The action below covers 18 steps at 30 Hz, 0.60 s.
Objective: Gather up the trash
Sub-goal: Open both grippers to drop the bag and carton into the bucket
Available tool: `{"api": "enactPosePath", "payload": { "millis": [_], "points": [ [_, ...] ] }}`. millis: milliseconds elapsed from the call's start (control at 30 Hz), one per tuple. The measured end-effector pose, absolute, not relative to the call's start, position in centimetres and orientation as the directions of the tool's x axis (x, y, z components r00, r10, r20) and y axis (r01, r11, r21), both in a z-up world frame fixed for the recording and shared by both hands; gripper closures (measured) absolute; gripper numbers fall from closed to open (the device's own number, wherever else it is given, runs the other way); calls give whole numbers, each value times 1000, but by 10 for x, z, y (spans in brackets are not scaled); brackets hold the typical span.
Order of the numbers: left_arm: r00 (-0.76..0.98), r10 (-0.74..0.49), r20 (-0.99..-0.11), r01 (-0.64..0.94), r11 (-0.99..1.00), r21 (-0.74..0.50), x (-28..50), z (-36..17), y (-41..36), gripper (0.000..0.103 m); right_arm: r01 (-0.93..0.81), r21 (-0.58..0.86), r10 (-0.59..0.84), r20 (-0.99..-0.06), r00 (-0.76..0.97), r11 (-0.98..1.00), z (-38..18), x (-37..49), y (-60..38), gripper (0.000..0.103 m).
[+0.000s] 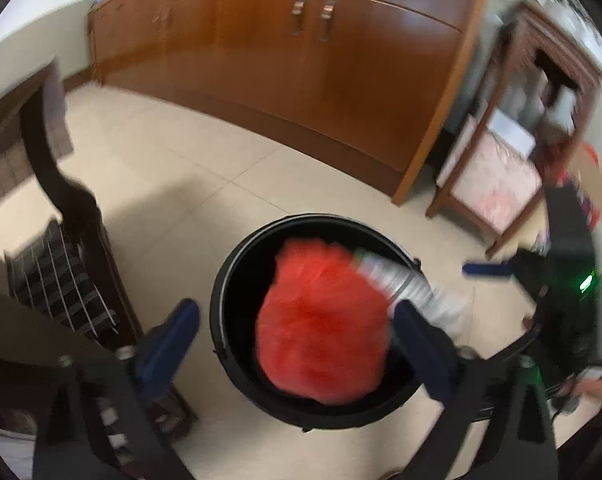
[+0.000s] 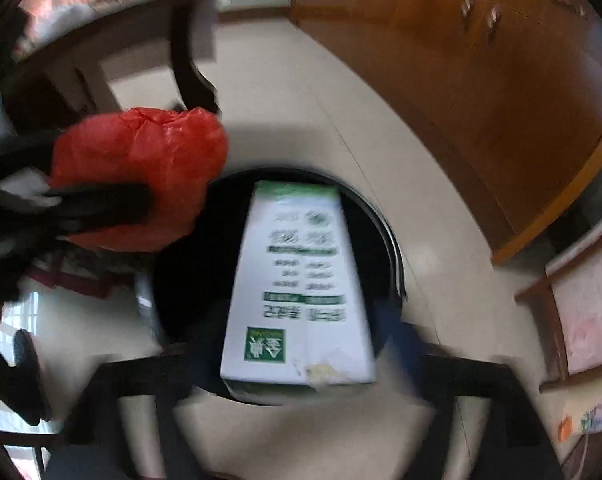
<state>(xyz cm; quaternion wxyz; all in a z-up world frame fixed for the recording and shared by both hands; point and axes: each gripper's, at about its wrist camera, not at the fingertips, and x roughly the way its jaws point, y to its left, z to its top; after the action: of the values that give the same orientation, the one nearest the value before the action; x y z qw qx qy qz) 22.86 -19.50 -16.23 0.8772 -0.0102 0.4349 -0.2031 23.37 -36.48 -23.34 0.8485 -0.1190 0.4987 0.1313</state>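
Observation:
A black round bin (image 1: pixel 237 280) stands on the tiled floor. In the left wrist view a crumpled red plastic bag (image 1: pixel 321 328) is in the air over the bin's mouth, between the wide-open fingers of my left gripper (image 1: pixel 297 344), touching neither. A white and green carton (image 1: pixel 401 280) is beside the bag. In the right wrist view the carton (image 2: pixel 301 280) is in mid-air over the bin (image 2: pixel 189 272), between the spread fingers of my right gripper (image 2: pixel 297 344). The red bag (image 2: pixel 141 176) and the left gripper's fingers (image 2: pixel 101 204) show at the left.
Wooden cabinets (image 1: pixel 321 80) line the far wall. A dark wooden chair (image 1: pixel 61 240) stands left of the bin. A wooden stool with a pink cushion (image 1: pixel 497 184) stands at the right. The right gripper (image 1: pixel 489 270) shows at the right in the left wrist view.

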Motion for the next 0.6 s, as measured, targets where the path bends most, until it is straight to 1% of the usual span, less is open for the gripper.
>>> {"api": "enactPosePath", "payload": {
  "millis": [133,400,533,600],
  "points": [
    [564,-335,-754,342,927,-156,219,-155,-192,0,-280,-58,79,-887,456,958,-241,235,-383,0],
    [625,-274,-731,314,946,-86,202,-140,-192,0,-138,-62,26,-828,560,988,-207,225,-400,0],
    [639,-259,-724,306,949,-69,194,-133,-188,0,-103,-71,5,-801,598,992,-188,211,-402,0],
    [638,-259,-725,293,953,-83,189,-129,-181,0,-92,-70,0,-795,606,993,-182,204,-399,0]
  ]
}}
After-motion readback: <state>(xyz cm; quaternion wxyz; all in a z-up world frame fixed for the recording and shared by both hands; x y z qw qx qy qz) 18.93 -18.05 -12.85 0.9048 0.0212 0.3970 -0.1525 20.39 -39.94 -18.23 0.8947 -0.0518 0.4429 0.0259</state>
